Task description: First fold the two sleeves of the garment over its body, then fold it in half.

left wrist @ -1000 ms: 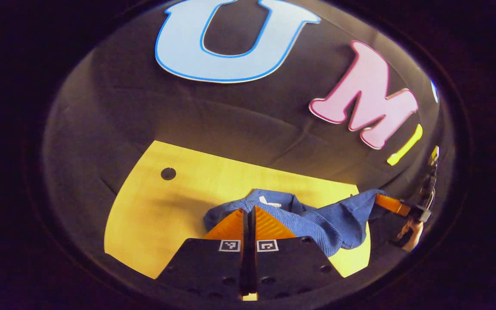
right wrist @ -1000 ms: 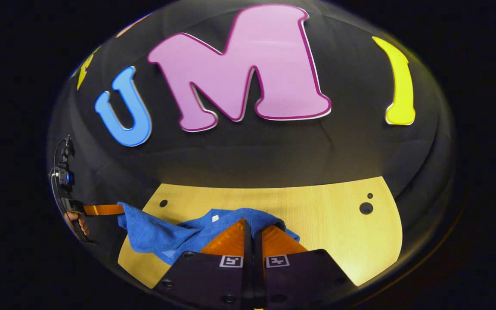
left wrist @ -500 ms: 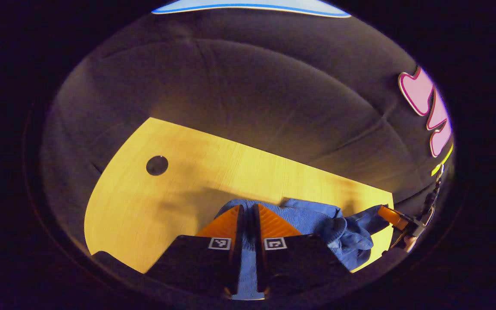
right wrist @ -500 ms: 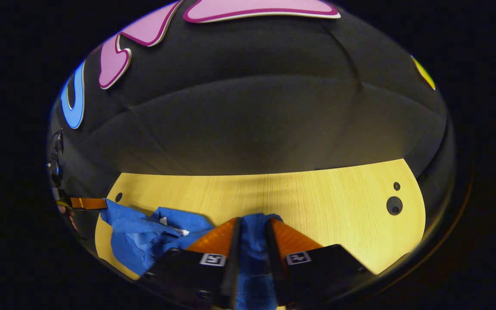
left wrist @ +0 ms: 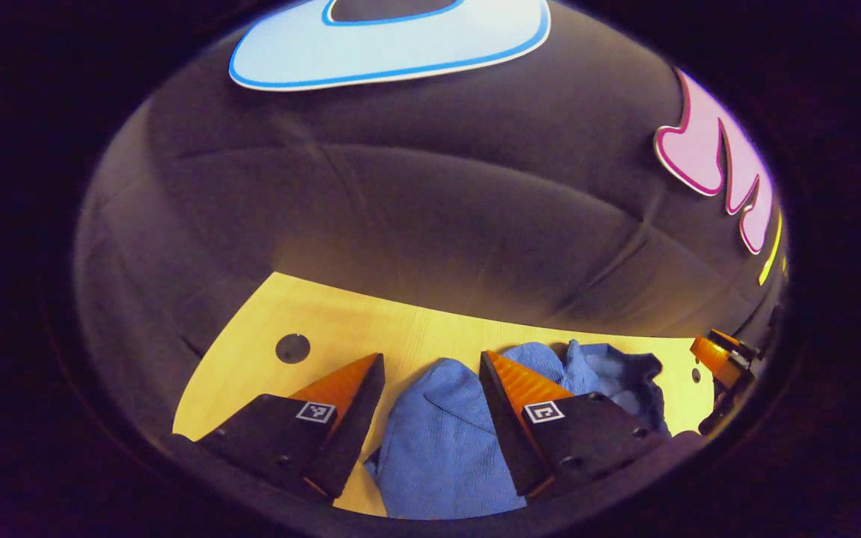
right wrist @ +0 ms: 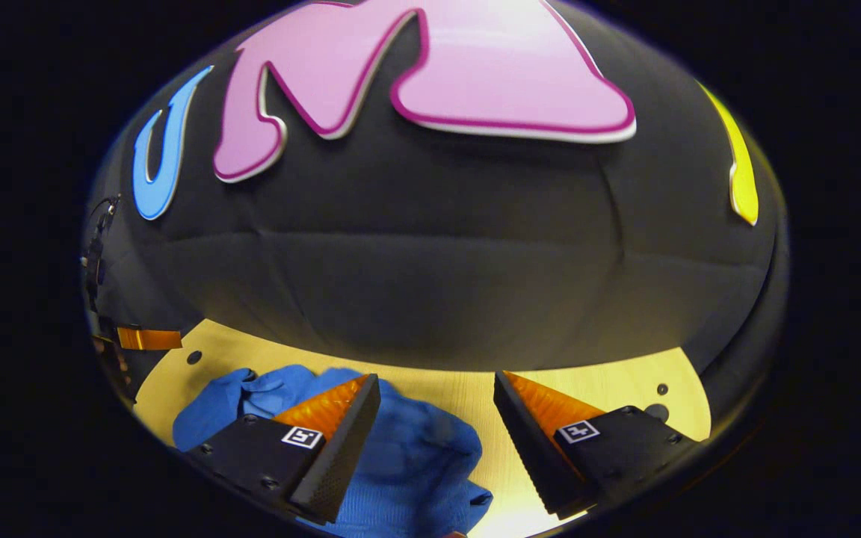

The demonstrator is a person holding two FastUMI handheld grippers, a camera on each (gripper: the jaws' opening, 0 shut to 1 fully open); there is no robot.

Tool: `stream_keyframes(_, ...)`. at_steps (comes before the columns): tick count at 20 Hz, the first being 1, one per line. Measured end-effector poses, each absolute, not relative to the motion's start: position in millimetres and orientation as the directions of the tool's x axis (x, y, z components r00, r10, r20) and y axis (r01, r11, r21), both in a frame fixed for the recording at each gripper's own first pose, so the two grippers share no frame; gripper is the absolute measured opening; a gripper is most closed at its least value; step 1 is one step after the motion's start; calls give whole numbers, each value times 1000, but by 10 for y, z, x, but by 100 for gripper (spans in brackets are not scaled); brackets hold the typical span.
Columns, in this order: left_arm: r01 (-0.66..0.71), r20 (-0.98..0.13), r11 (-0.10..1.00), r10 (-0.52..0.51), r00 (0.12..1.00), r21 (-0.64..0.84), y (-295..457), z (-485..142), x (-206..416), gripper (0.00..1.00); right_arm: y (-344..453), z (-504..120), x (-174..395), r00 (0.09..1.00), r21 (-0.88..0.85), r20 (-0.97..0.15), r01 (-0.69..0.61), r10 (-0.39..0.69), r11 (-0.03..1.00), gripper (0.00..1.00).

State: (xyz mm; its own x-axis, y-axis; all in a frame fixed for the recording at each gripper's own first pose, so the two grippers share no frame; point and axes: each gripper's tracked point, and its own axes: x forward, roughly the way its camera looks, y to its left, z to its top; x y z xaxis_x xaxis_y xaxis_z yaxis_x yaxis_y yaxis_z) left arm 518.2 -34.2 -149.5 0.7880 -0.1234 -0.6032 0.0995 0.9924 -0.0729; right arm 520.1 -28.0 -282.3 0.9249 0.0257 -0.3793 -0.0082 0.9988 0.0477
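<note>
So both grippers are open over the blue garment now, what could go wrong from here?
1. The garment lies bunched on the table, not flat, so the fold may end up lumpy or uneven.
2. Cloth sits between the open fingers of the left gripper; pulling away could snag and drag it.
3. In the right gripper view the garment lies toward the near table edge, under the right gripper, so it might slide off.

A pale wooden table [left wrist: 430, 332] is lying under warm light, its grain running across it. A round dark hole [left wrist: 292, 348] is sitting in it near one corner in the left gripper view. In the right gripper view the table [right wrist: 625, 377] is showing a small hole [right wrist: 661, 389] beside a larger one [right wrist: 655, 410], and another hole [right wrist: 193, 357] at the opposite end. Black cloth [right wrist: 430, 276] is hanging in soft creases behind the table.
</note>
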Motion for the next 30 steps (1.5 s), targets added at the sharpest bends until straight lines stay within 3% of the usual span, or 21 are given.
stream_keyframes(9,239,-402,967,-185,897,88,-905,-689,4209,75,77,-1901,4648,975,-107,-193,-133,111,985,97)
stream_keyframes(15,233,-251,970,-208,945,71,-1280,-216,3137,75,151,-1386,3740,994,-100,-82,-85,77,991,97)
stream_keyframes(21,140,-125,989,-134,983,44,-1350,3,2040,75,509,-1003,2553,976,3,2,-218,218,976,96)
stream_keyframes(23,124,-37,992,-123,992,11,-1371,174,1718,76,404,-851,2228,980,-42,36,-192,193,981,96)
stream_keyframes(29,124,2,989,-125,992,77,-1205,267,767,81,162,-533,1288,995,-56,61,-78,81,995,93)
stream_keyframes(30,131,14,988,-133,991,83,-1204,284,613,82,188,-448,1138,994,-44,78,-78,81,996,96)
